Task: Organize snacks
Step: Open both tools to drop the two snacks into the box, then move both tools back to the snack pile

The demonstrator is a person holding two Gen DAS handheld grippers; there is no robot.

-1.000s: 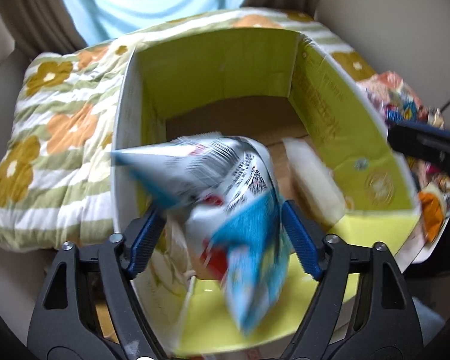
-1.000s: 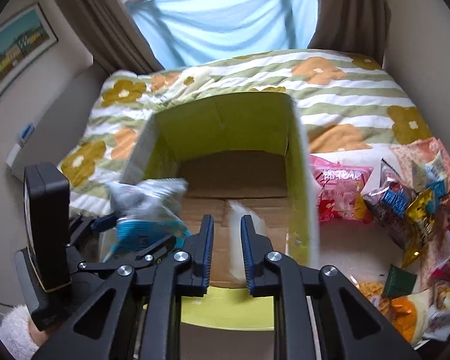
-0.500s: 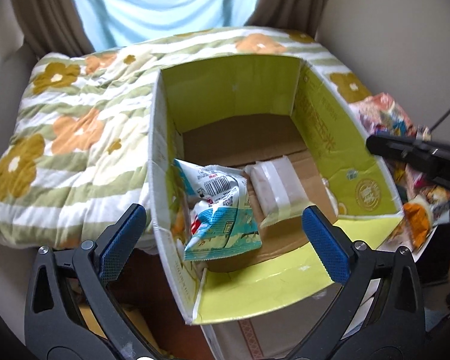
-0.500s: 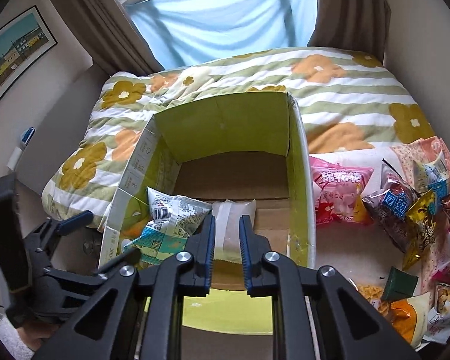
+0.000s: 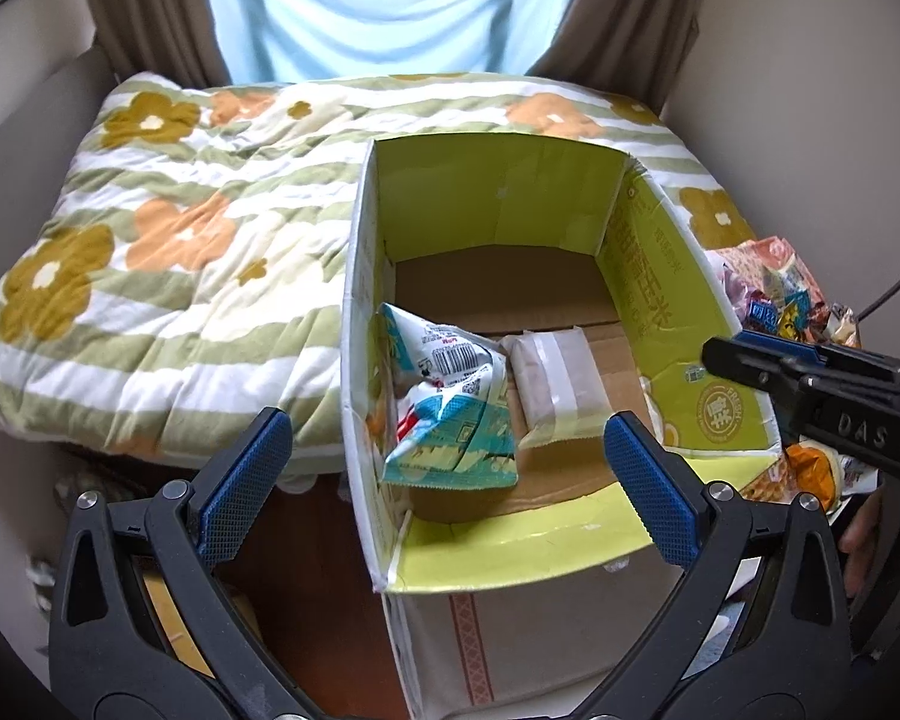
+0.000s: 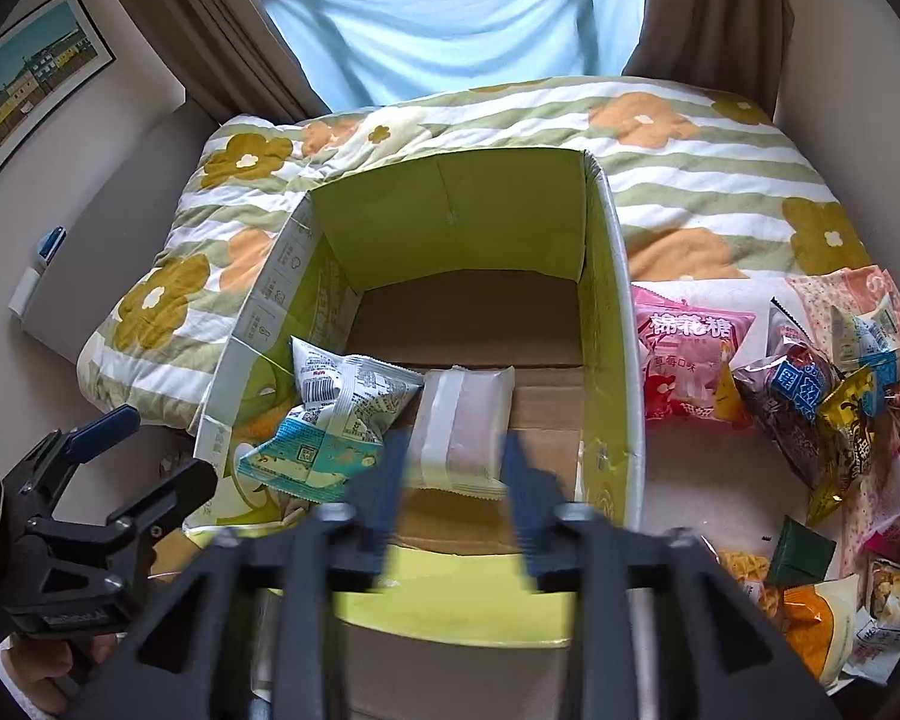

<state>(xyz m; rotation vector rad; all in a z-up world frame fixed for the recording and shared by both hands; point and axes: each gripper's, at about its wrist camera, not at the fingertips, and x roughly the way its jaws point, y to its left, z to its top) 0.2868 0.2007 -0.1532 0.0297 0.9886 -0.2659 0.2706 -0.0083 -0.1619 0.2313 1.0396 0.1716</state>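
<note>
1. Hovering over the cardboard box (image 5: 660, 312), left tongs (image 5: 450, 474) gape fully wide, holding nothing.
2. Right tongs (image 6: 450, 498) are opening, blurred, empty, above the box's near edge.
3. Blue-white snack bag (image 6: 336, 414) and pale wrapped pack (image 6: 462, 426) lie touching on the box floor, near side.
4. Loose snack pile (image 6: 810, 396) waits at 3 o'clock outside the box.
5. Risk: crinkly bags likely slip from the tongs; piled packets may snag together.

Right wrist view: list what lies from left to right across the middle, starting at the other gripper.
left gripper → blue and white snack bag → pale wrapped packet → box's right wall → pink marshmallow bag → dark bag with blue label
</note>
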